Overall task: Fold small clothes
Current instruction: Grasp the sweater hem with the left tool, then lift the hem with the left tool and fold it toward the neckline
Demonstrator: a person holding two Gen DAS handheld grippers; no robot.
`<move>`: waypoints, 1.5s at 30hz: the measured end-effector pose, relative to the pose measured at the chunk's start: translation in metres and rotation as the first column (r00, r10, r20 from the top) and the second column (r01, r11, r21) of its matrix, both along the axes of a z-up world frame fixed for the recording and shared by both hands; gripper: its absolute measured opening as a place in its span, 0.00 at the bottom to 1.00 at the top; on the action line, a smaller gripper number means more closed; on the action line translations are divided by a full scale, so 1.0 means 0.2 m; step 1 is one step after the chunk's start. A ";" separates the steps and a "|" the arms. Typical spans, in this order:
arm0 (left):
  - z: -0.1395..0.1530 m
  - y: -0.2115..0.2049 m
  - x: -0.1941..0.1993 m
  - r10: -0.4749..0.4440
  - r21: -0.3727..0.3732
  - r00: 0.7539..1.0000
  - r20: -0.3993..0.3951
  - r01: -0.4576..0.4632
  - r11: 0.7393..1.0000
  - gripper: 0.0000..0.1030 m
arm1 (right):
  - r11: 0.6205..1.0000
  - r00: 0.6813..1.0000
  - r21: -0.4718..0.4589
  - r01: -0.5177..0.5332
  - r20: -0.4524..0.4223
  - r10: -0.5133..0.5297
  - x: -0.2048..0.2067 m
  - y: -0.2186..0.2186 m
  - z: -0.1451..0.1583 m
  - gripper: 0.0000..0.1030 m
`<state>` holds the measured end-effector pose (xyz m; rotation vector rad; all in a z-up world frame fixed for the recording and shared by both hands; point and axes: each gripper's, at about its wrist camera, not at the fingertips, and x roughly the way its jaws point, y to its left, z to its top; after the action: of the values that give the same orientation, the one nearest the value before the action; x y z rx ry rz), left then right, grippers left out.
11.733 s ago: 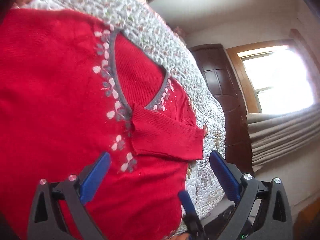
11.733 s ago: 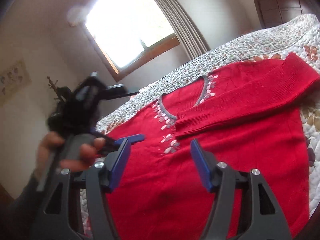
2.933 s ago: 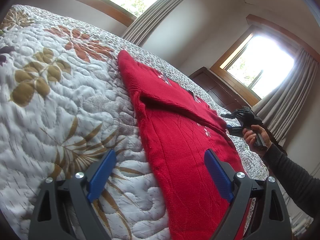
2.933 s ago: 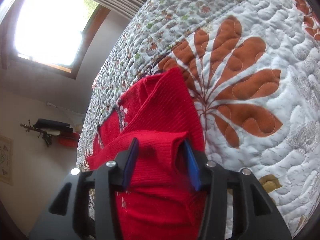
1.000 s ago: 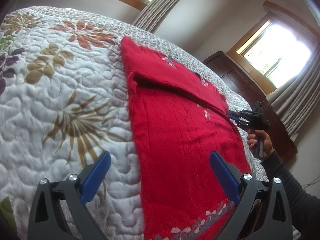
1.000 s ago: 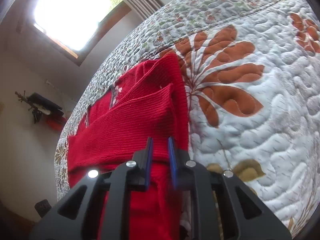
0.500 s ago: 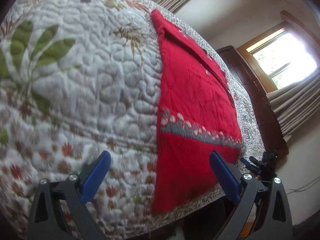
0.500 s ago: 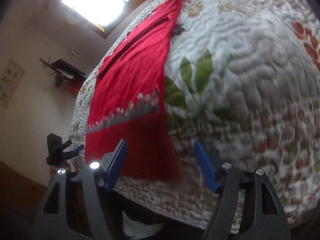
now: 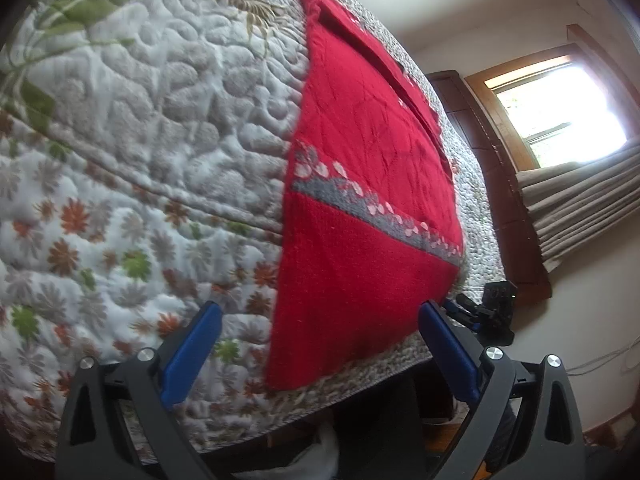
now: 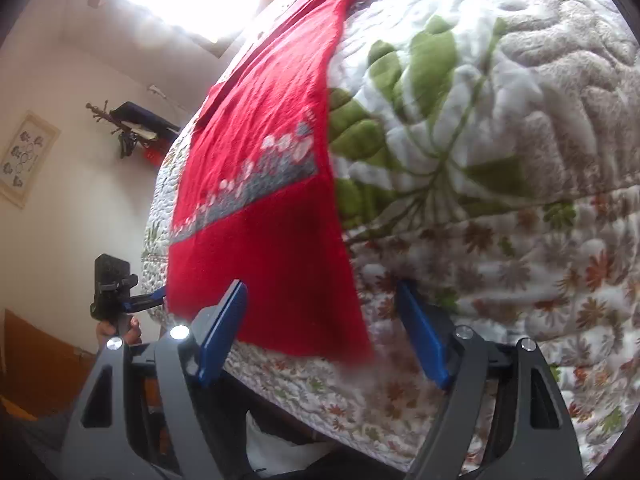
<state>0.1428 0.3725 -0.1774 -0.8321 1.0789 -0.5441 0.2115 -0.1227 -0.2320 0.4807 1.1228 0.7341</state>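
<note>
A red knitted sweater (image 9: 360,200) (image 10: 272,184) with a grey, white-flowered band lies lengthwise on the quilted bed, both sleeves folded across its far chest. Its hem hangs over the near bed edge. My left gripper (image 9: 320,352) is open below that hem, near its left corner, holding nothing. My right gripper (image 10: 324,332) is open too, with the hem's right corner just above its blue pads. Each gripper also shows small in the other's view: the right gripper (image 9: 484,312) and the left gripper (image 10: 116,292), held by a hand.
The floral quilt (image 9: 140,128) (image 10: 480,160) covers the bed and drapes down its side. A dark wooden cabinet (image 9: 496,168) and curtains (image 9: 580,208) stand beyond the bed. A wall rack (image 10: 136,128) and a framed picture (image 10: 26,156) hang on the wall.
A second ago the right gripper was shut on the folded sleeve; it has let go. Both grippers have dropped back from the chest to the hem at the bed's edge.
</note>
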 end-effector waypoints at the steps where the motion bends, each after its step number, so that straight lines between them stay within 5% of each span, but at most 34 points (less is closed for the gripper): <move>1: -0.01 -0.02 0.00 -0.015 -0.003 1.000 -0.007 0.015 1.000 0.95 | 1.000 1.000 0.009 -0.014 -0.004 0.014 -0.01 0.01 0.00 0.73; 4: -0.03 -0.06 0.02 -0.017 -0.002 1.000 -0.017 0.017 1.000 0.95 | 0.999 0.999 0.019 -0.043 -0.018 0.044 -0.03 0.02 -0.03 0.71; 8: -0.04 -0.04 0.02 -0.003 -0.097 1.000 -0.028 0.001 0.995 0.90 | 0.997 0.998 0.053 -0.050 -0.032 0.051 -0.04 0.03 -0.06 0.69; 10: -0.05 -0.04 0.02 -0.014 -0.055 0.999 -0.040 0.012 0.998 0.57 | 0.996 0.998 0.073 -0.052 -0.040 0.055 -0.04 0.02 -0.07 0.69; 13: -0.10 -0.01 0.02 -0.015 -0.040 0.998 -0.065 0.013 0.999 0.41 | 0.994 0.997 0.096 -0.059 -0.052 0.065 -0.04 0.00 -0.08 0.67; 15: -0.11 0.00 0.03 -0.014 -0.057 0.998 -0.069 0.010 0.998 0.44 | 0.992 0.996 0.106 -0.065 -0.057 0.071 -0.03 -0.02 -0.09 0.67; 18: -0.10 -0.02 0.04 -0.011 -0.109 0.999 -0.043 0.006 0.994 0.72 | 0.991 0.995 0.115 -0.071 -0.059 0.078 -0.02 -0.06 -0.09 0.65; 21: -0.09 -0.05 0.05 -0.007 -0.087 0.999 -0.041 0.003 0.996 0.74 | 0.990 0.994 0.116 -0.084 -0.066 0.092 -0.02 -0.05 -0.10 0.53; 23: -0.09 -0.05 0.05 0.003 -0.069 0.998 -0.058 -0.007 0.998 0.65 | 0.989 0.992 0.114 -0.096 -0.071 0.105 -0.02 -0.05 -0.10 0.38; 26: -0.10 -0.03 0.04 0.003 -0.039 0.997 -0.080 -0.006 0.999 0.35 | 0.989 0.992 0.112 -0.098 -0.071 0.106 -0.03 -0.06 -0.10 0.23; 28: -0.10 -0.02 0.03 0.006 -0.012 0.996 -0.088 -0.007 1.000 0.15 | 0.988 0.992 0.124 -0.096 -0.071 0.106 -0.03 -0.06 -0.09 0.16; 30: -0.10 -0.02 0.03 0.015 -0.017 0.996 -0.087 -0.016 1.000 0.08 | 0.985 0.993 0.145 -0.091 -0.067 0.102 -0.04 -0.07 -0.07 0.15; 45: -0.01 0.11 -0.08 0.084 -0.177 0.996 -0.020 -0.086 0.980 0.06 | 0.954 0.997 0.300 -0.021 -0.059 0.041 -0.05 -0.21 0.10 0.07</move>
<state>0.1272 0.3936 -0.1787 -1.0347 1.0110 -0.5693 0.2019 -0.1650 -0.2125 0.7483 1.0851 0.9278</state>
